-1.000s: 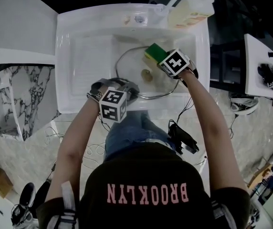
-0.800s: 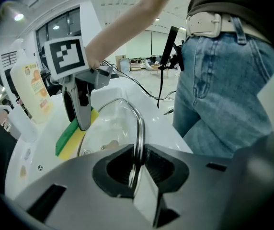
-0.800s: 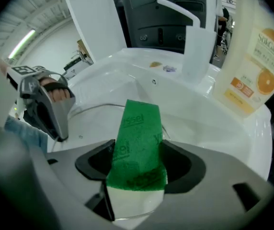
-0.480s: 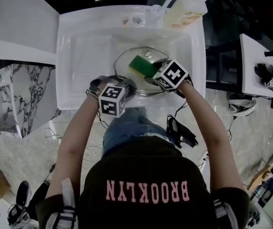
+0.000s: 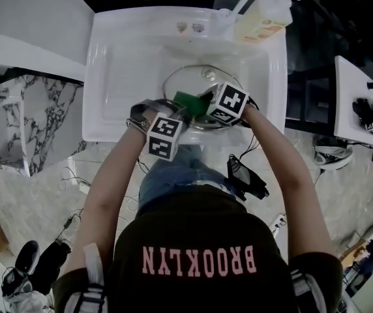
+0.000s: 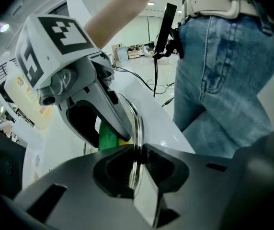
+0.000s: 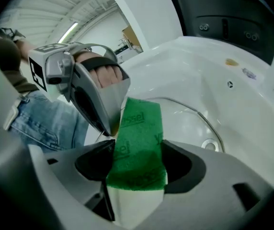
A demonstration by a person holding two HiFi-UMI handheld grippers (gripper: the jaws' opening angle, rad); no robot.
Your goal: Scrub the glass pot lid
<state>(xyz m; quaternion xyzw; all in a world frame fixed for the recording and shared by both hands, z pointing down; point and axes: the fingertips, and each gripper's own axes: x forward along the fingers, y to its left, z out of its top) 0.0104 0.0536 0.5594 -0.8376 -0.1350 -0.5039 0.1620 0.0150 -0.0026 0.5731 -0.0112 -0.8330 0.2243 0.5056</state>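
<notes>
Left gripper (image 6: 138, 163) pinches the rim of the glass pot lid (image 5: 199, 78) so it cannot slide in the white sink (image 5: 124, 64), while the right gripper (image 7: 137, 164) squeezes a green sponge (image 7: 138, 138) tight to rub the glass near that rim

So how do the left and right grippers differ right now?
The left gripper clamps the thin rim of the glass lid, jaws nearly together. The right gripper grips the thick green sponge, jaws wider. Both are shut on something over the sink.
</notes>
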